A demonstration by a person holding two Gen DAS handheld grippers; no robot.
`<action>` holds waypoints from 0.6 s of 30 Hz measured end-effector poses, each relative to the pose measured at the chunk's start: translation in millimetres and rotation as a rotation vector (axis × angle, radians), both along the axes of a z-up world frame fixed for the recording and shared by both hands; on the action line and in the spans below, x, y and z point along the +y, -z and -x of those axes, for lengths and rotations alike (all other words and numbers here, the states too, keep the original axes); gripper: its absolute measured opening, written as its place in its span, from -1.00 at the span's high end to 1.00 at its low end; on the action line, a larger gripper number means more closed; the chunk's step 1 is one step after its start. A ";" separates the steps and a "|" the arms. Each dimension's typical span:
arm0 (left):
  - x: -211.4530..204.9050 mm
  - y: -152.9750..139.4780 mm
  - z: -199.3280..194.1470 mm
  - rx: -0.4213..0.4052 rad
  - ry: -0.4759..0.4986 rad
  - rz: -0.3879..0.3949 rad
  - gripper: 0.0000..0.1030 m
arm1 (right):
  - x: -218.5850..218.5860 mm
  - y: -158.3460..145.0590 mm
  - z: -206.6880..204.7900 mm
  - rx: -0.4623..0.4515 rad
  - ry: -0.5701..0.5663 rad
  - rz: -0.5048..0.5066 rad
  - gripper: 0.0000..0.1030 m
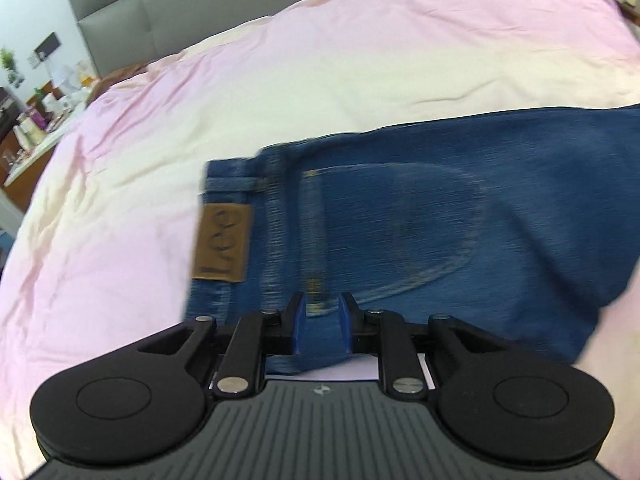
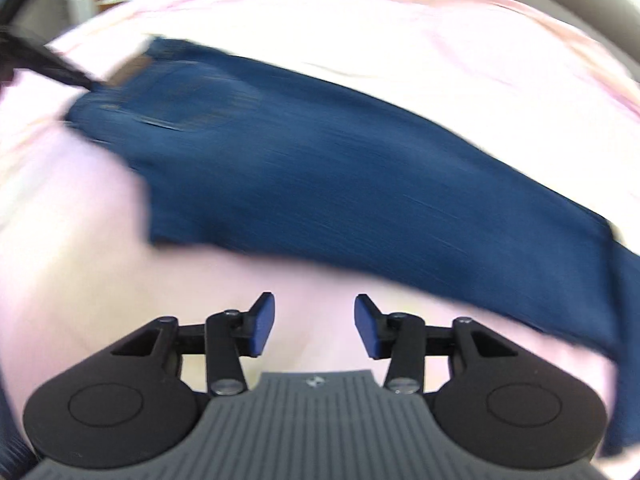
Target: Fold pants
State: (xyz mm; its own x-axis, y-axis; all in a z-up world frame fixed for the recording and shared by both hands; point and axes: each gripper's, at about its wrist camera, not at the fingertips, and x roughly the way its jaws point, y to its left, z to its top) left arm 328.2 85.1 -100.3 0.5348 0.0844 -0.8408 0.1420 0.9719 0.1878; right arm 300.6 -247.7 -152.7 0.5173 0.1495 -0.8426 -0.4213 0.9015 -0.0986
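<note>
Blue jeans (image 1: 420,220) lie on a pink and cream bedspread (image 1: 280,80), back side up, with a brown Lee patch (image 1: 222,246) at the waistband. My left gripper (image 1: 323,322) is shut on the near edge of the jeans, with denim pinched between its blue pads. In the right wrist view the jeans (image 2: 340,168) stretch across the bed, blurred by motion. My right gripper (image 2: 315,326) is open and empty, over the bedspread just short of the jeans' near edge. The left gripper (image 2: 72,76) shows at the far left by the waistband.
A grey padded headboard (image 1: 168,12) stands at the back of the bed. A cluttered counter with bottles and a plant (image 1: 28,120) sits beyond the bed's left edge. The bedspread (image 2: 400,32) extends beyond the jeans.
</note>
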 end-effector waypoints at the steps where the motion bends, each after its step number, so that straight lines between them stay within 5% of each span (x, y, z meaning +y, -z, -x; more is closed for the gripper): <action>1: -14.3 -1.8 4.4 0.002 0.016 0.011 0.51 | -26.0 -2.0 2.5 0.002 0.056 0.014 0.20; 5: -72.8 -0.2 7.6 0.030 0.078 0.026 0.48 | -138.5 -8.8 20.0 -0.022 0.312 0.053 0.18; 7: -95.3 5.4 8.2 0.049 0.097 0.023 0.48 | -183.8 -7.0 32.3 -0.041 0.361 0.129 -0.04; 9: -113.3 13.2 7.1 0.071 0.105 0.029 0.48 | -215.5 -1.9 44.8 -0.069 0.355 0.221 -0.39; 18: -149.4 40.3 2.4 0.151 0.067 0.030 0.48 | -246.1 50.6 39.3 -0.173 0.122 0.414 -0.46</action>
